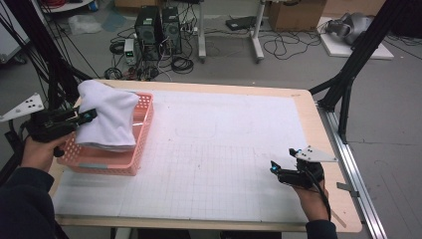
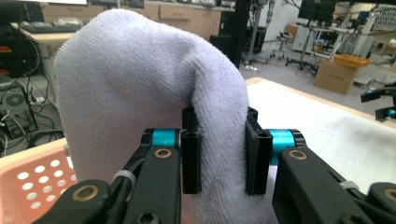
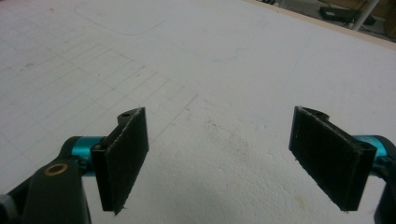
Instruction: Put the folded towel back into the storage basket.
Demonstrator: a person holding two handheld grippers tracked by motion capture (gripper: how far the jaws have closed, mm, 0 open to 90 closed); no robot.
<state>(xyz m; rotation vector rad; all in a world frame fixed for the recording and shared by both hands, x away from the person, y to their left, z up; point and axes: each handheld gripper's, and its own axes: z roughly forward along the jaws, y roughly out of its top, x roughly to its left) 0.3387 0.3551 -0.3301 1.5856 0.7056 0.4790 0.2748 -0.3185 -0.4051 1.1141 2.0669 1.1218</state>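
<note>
The left gripper (image 1: 88,117) is up at the far left of the table, jaws pinched tight on a bunched fold of the white towel (image 1: 108,115). In the left gripper view the cloth (image 2: 140,93) bulges up and over the pads (image 2: 190,158), so the pad faces themselves are buried in terry and hard to see. The towel hangs over the pink basket (image 1: 142,144), its lower edge draping down inside; how much of it rests on the basket floor is hidden by the cloth itself. The basket's perforated wall (image 2: 32,182) peeks in at the near left of that view, cut off by the frame. The left hand (image 1: 37,149) grips the handle, sleeve running out of the bottom corner.

Over on the near right, the right gripper (image 1: 283,162) sits low over the white gridded mat (image 1: 224,149), well apart from the basket. Its view shows the jaws spread wide with nothing between them, just bare mat (image 3: 210,93) and faint pencil lines. The right hand (image 1: 311,196) is partly cut off by the bottom edge. The tip of that gripper (image 2: 379,102) shows small and blurry at the far right of the left gripper view.
</note>
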